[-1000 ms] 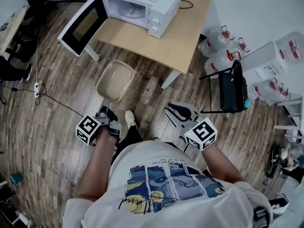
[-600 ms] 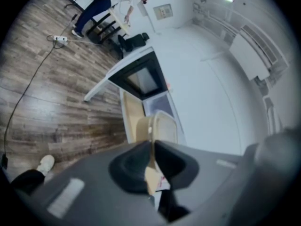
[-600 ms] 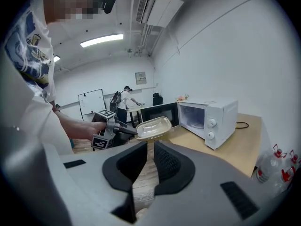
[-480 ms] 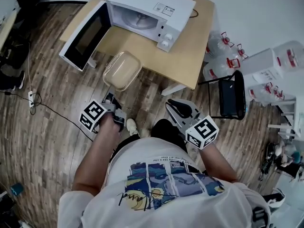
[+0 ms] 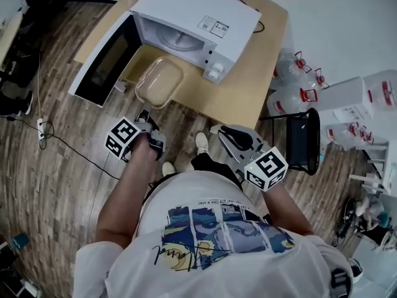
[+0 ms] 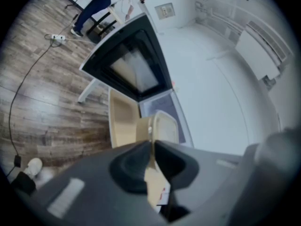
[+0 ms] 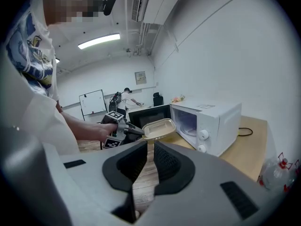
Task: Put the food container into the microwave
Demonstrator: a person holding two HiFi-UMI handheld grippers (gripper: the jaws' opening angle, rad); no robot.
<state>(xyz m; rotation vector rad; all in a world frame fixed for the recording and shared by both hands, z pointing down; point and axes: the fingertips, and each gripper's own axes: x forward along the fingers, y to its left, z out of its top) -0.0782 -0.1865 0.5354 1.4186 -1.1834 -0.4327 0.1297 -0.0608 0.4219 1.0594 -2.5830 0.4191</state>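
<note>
Through the head view I look down on a wood-plank floor (image 5: 56,166), with a pale wooden desk (image 5: 248,98) in the upper middle of the frame. A white microwave (image 5: 198,17) stands on the desk. Its dark-glassed door (image 5: 102,61) is swung wide toward the upper left, and the turntable (image 5: 180,39) shows inside. Clear water jugs (image 5: 298,85) and a black chair (image 5: 304,135) sit at the right edge, and a power strip (image 5: 41,128) with its cable lies at the left.

Both forearms reach up the frame from the bottom centre. The left claw (image 5: 146,114), left of centre, points at the desk's near edge and is clenched on the near rim of the food container (image 5: 159,81). In the left gripper view that rim runs straight between the jaws. The right claw (image 5: 223,132), right of centre and well apart from the container, grasps nothing, its jaws drawn in to a thin slit.

The container hangs level above the desk's front edge, just before the microwave's open mouth and beside the door. It is a shallow tub shaped like a rounded rectangle, pale beige and slightly see-through, with a raised rim all round.
</note>
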